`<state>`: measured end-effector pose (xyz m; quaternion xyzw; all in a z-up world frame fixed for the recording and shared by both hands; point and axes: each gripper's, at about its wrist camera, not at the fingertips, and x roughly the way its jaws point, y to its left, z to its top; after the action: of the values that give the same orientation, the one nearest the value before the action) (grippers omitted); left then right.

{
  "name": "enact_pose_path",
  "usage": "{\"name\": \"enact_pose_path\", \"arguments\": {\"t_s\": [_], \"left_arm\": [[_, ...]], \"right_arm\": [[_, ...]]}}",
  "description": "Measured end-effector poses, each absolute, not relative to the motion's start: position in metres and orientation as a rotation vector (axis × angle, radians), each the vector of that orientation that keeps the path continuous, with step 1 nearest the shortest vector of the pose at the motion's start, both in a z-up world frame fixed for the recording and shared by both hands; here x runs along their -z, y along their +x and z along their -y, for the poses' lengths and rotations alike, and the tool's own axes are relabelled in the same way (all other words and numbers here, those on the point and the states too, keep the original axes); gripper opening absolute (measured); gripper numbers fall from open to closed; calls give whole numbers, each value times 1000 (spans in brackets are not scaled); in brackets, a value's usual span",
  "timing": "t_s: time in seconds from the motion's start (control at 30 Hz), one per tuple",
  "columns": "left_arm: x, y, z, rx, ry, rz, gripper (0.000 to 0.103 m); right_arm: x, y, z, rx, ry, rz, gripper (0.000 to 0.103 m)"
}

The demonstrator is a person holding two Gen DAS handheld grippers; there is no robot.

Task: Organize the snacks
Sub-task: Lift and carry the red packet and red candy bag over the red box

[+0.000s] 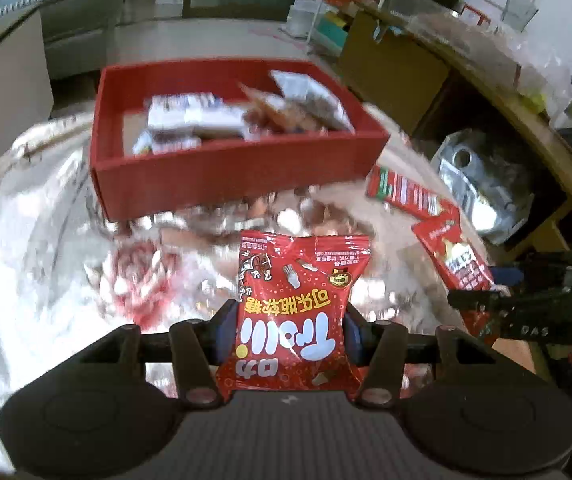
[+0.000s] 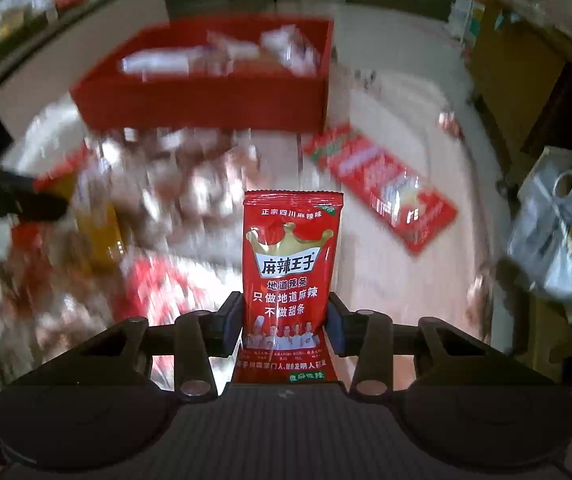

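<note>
Two packets are being carried at once here. The gummy candy bag (image 1: 300, 308) is clamped between the jaws of the left gripper (image 1: 291, 330), low centre of the left wrist view, pinched across its lower half with the top sticking up free. The spicy strip packet (image 2: 291, 280) is clamped the same way by the right gripper (image 2: 284, 326), low centre of the right wrist view, held near its bottom edge and standing upright.

Handling-wise, both are judged to be light, soft foil pouches with glossy film, so a bit slippery and easily crumpled. The gummy bag looks puffy, so some squish can be expected under the pads; the strip packet is flatter and probably bends over if grabbed at one end only. A grip across the flat middle, not the crimped seam, seems the safest bet.

The red box (image 1: 222, 176) sits in the upper middle of both views with several packets already inside, which is presumably where these are headed. More red packets (image 1: 410, 194) are left lying to the right of it, and a silvery bag (image 1: 482, 188) is seen further right, off the edge.

The counter (image 1: 30, 248) is covered in a shiny, crinkled, patterned cloth, heavily blurred. The room behind looks cluttered: shelves, cardboard, a curved wooden edge upper right.
</note>
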<state>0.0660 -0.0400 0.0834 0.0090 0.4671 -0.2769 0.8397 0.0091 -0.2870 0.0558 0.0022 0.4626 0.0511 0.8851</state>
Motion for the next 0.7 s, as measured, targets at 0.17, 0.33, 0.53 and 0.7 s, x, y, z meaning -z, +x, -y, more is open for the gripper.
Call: {"name": "enact_pose_path", "arguments": {"t_s": [0.17,0.33,0.53,0.7], "left_arm": [[-104,75,42,565,9,-912,47],[-126,93,41,535,-17,-839,47],[-143,119,40,438,-8,-743,47],[-139,139,44,406,-11,-742,47]], "right_arm": [[-83,27,274,-147,19,-879,50],[-104,52,256,-182,19,-808,50],[-119,86,245,-180,30,-746,50],[-119,117,240,-159,52,-717,50]]}}
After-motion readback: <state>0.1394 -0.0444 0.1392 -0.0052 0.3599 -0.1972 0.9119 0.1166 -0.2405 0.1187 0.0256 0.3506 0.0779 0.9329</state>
